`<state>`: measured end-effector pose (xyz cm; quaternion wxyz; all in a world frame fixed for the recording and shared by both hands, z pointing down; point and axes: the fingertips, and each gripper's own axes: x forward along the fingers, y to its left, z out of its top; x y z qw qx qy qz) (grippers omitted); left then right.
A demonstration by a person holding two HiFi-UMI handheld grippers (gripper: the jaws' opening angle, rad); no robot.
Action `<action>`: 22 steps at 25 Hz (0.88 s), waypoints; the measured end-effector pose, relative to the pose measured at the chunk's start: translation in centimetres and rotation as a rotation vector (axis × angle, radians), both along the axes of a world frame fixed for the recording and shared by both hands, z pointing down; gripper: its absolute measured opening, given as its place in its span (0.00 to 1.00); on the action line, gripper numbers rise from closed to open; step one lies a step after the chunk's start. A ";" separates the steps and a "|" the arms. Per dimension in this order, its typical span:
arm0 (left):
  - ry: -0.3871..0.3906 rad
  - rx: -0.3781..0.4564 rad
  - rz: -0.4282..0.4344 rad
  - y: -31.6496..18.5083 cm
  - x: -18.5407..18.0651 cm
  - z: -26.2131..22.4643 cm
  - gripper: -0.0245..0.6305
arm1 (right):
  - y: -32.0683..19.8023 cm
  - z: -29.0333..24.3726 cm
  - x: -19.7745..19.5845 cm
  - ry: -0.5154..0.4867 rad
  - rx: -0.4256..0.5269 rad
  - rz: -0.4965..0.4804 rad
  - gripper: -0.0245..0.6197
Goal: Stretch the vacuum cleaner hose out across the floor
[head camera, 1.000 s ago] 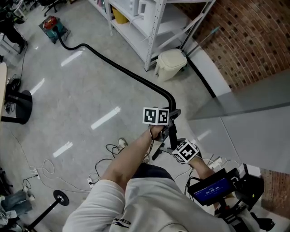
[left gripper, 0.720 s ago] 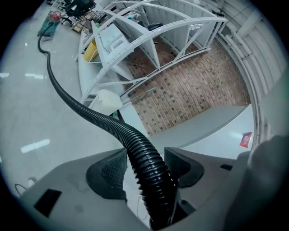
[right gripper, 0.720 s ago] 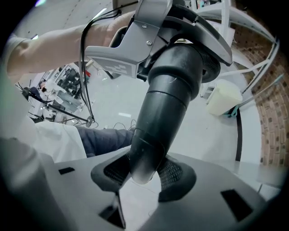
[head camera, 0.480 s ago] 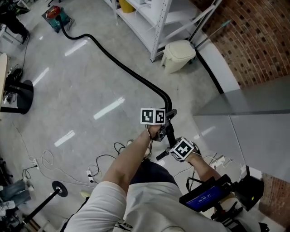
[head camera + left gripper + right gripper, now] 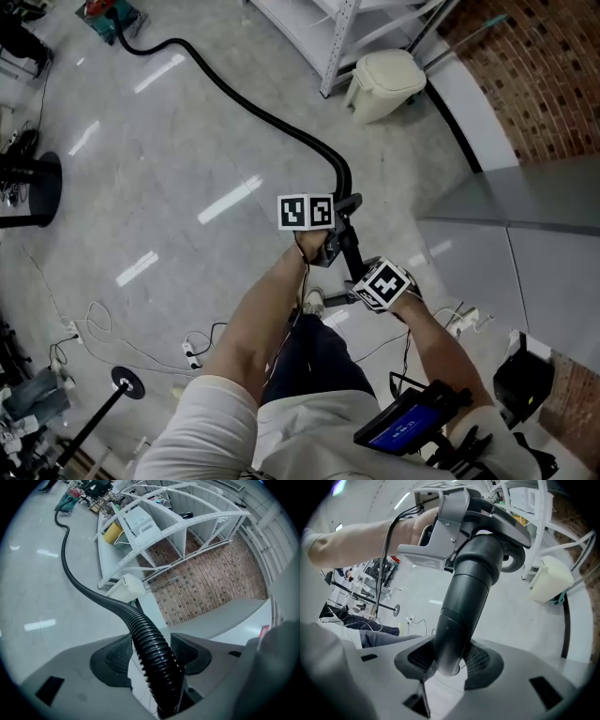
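A grey floor (image 5: 187,150) fills the head view. A black ribbed hose (image 5: 152,646) snakes across it from the vacuum cleaner (image 5: 99,9) at the far top left, past white shelving (image 5: 319,28), and rises to the person's hands. The left hand-held gripper (image 5: 151,656) pinches the ribbed hose between its pads. The right hand-held gripper (image 5: 452,660) clamps the smooth rigid tube (image 5: 468,597) at the hose's end. The step probably goes best with both grips firm, drawing the end low and away from the cleaner, easing out the far bend without dragging the cleaner.
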<state>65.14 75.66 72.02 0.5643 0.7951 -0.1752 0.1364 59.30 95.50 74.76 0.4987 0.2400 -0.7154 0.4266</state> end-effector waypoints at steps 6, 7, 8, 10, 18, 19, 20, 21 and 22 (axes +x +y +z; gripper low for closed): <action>-0.017 -0.002 0.008 -2.1 -3.2 2.4 0.40 | -2.0 1.5 -3.2 -0.004 0.006 0.023 0.29; -0.015 -0.005 0.012 -2.2 -3.5 2.6 0.40 | -2.1 1.6 -3.5 -0.001 0.008 0.030 0.29; -0.013 -0.005 0.016 -2.3 -3.6 2.7 0.40 | -2.3 1.7 -3.7 0.002 0.011 0.036 0.29; -0.007 -0.004 0.021 -2.5 -3.9 2.8 0.40 | -2.6 1.8 -4.1 0.006 0.016 0.046 0.29; -0.128 -0.003 0.070 2.3 -5.8 8.0 0.40 | 2.5 5.3 -5.0 0.074 -0.088 -0.008 0.29; -0.130 -0.017 0.069 3.0 -5.9 8.8 0.40 | 3.2 5.9 -5.1 0.077 -0.095 -0.006 0.29; -0.128 -0.029 0.065 3.5 -5.9 9.6 0.40 | 3.6 6.4 -5.1 0.075 -0.097 0.000 0.29; -0.122 -0.039 0.060 3.8 -5.8 10.2 0.40 | 3.8 6.9 -5.1 0.070 -0.095 0.010 0.29; -0.115 -0.048 0.056 3.9 -5.7 10.7 0.40 | 3.8 7.3 -5.1 0.064 -0.091 0.021 0.29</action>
